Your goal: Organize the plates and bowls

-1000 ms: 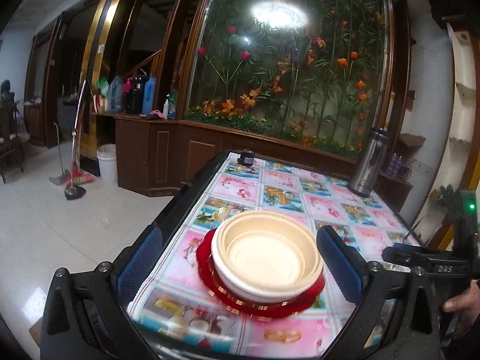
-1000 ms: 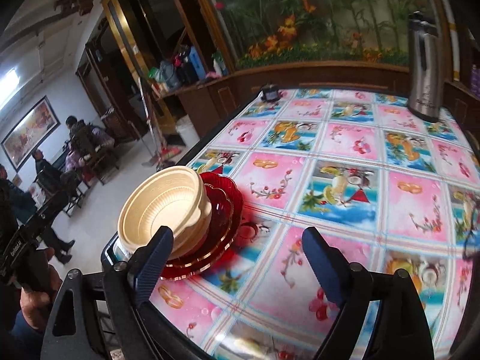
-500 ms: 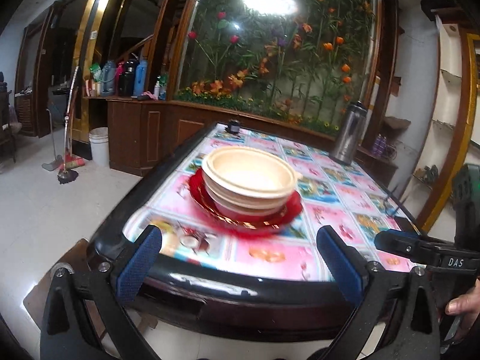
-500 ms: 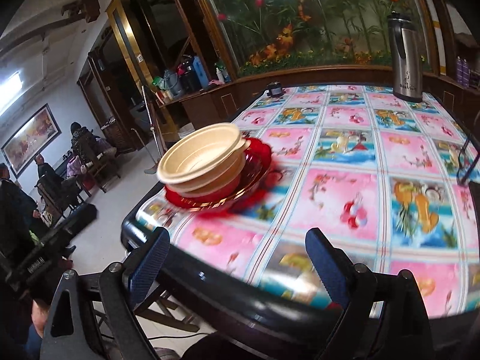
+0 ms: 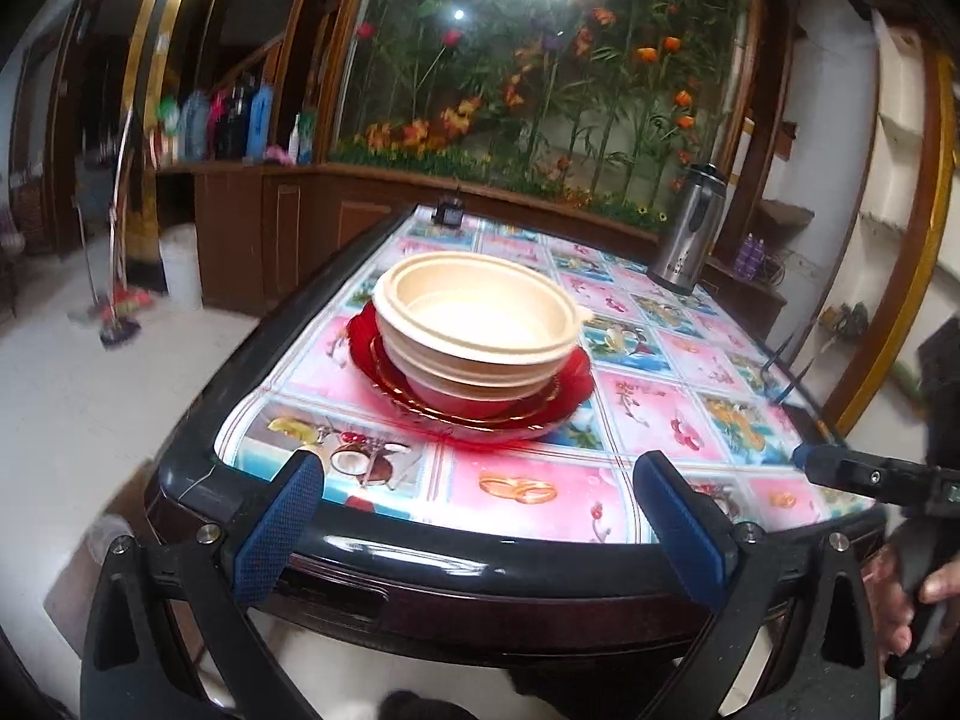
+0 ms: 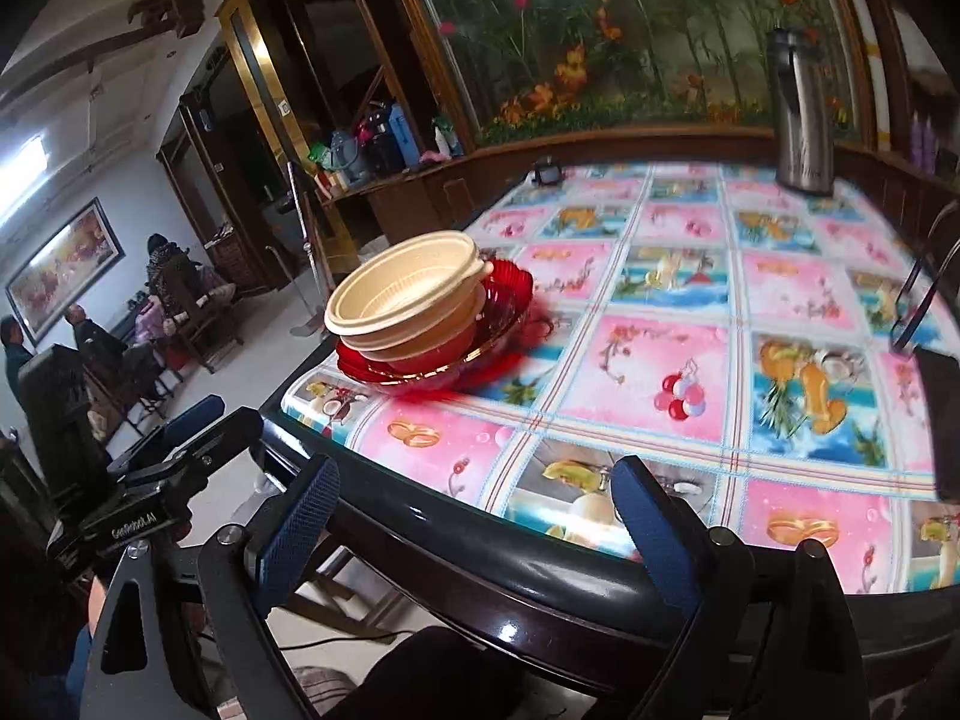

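Stacked cream bowls [image 5: 477, 324] sit on a stack of red plates [image 5: 474, 402] near the table's near left corner; the cream bowls [image 6: 408, 297] and red plates [image 6: 468, 336] also show in the right wrist view. My left gripper [image 5: 477, 516] is open and empty, held off the table's front edge, short of the stack. My right gripper [image 6: 474, 528] is open and empty, also off the front edge, to the right of the stack. The left gripper [image 6: 180, 438] shows in the right wrist view at lower left.
The table [image 5: 540, 498] has a flowery cloth under glass and a black rim. A steel thermos [image 5: 687, 228] stands at the far right, a small dark object [image 5: 449, 213] at the far edge. People sit at the left of the room [image 6: 168, 282].
Both grippers have pulled back from the stack, off the table's front edge. The bowls and plates stay where they were. Both grippers remain open.
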A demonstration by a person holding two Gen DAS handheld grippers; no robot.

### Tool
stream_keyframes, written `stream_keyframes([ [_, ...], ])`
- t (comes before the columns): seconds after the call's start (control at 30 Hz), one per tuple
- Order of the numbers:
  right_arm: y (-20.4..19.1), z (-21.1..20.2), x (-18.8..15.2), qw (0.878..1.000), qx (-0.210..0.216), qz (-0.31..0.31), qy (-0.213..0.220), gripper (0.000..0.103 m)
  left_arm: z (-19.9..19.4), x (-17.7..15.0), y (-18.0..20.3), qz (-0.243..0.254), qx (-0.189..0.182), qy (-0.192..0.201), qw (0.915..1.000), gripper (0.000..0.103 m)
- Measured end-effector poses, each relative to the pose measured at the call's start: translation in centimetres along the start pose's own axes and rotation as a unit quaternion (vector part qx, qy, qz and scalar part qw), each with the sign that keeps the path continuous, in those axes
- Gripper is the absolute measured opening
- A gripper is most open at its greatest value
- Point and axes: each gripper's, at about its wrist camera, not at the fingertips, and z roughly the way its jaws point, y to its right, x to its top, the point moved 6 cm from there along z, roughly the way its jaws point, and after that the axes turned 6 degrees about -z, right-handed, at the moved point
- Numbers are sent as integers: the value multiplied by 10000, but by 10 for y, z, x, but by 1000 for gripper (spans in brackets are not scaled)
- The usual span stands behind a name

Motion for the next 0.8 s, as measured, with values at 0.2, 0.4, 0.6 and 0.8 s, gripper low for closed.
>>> stream_keyframes([
  [0.2,31,22,35,9987,382,286,-203,88,38,29,-69,-920,-70,-797,9925,103],
  [0.4,61,84,72,9962,454,297,-676,44,90,54,-107,-1062,171,-1202,9869,75],
  [0.6,75,147,95,9897,790,404,-1123,43,123,66,-104,-1120,-35,-1552,9815,69],
  [0.8,74,191,105,9812,865,457,-1661,32,148,64,-103,-1126,57,-2110,9710,49],
])
